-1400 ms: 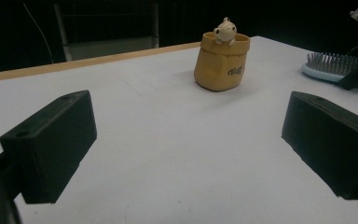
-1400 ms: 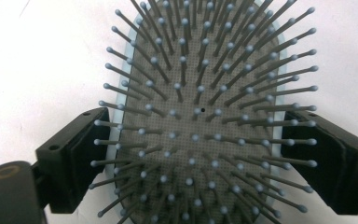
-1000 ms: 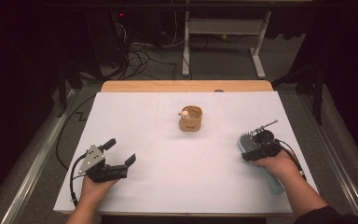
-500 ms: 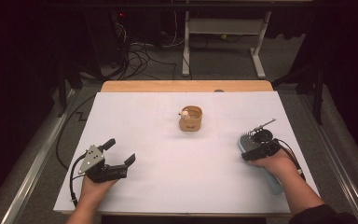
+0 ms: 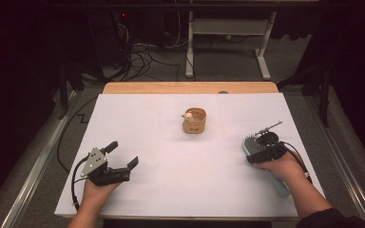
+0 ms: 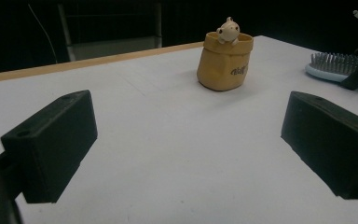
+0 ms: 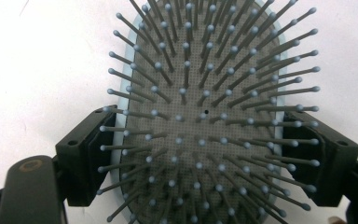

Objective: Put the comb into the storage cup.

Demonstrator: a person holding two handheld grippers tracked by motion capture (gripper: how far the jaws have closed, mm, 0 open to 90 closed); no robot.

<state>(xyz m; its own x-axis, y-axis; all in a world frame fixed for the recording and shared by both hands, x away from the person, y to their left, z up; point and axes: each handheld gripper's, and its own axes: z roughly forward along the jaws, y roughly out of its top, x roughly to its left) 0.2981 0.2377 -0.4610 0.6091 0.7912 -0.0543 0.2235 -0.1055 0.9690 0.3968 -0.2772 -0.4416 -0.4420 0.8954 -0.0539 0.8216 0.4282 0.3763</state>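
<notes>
Right tool (image 5: 253,153) closing around hairbrush (image 7: 205,121).

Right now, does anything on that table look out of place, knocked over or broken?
Nothing stands out. The small tan pouch stands upright mid-table with a little toy animal peeking over its rim. The hairbrush lies bristles up, intact, with the right gripper around its head. The white table shows no spills.

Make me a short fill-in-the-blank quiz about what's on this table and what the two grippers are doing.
1. The right gripper has its jaws on either side of a ____.
2. The left gripper is ____, with nothing between its jaws.
3. A small toy animal peeks out of a tan ____.
4. The hairbrush lies with its bristles facing ____.

Missing words: hairbrush; open; pouch; up
</notes>
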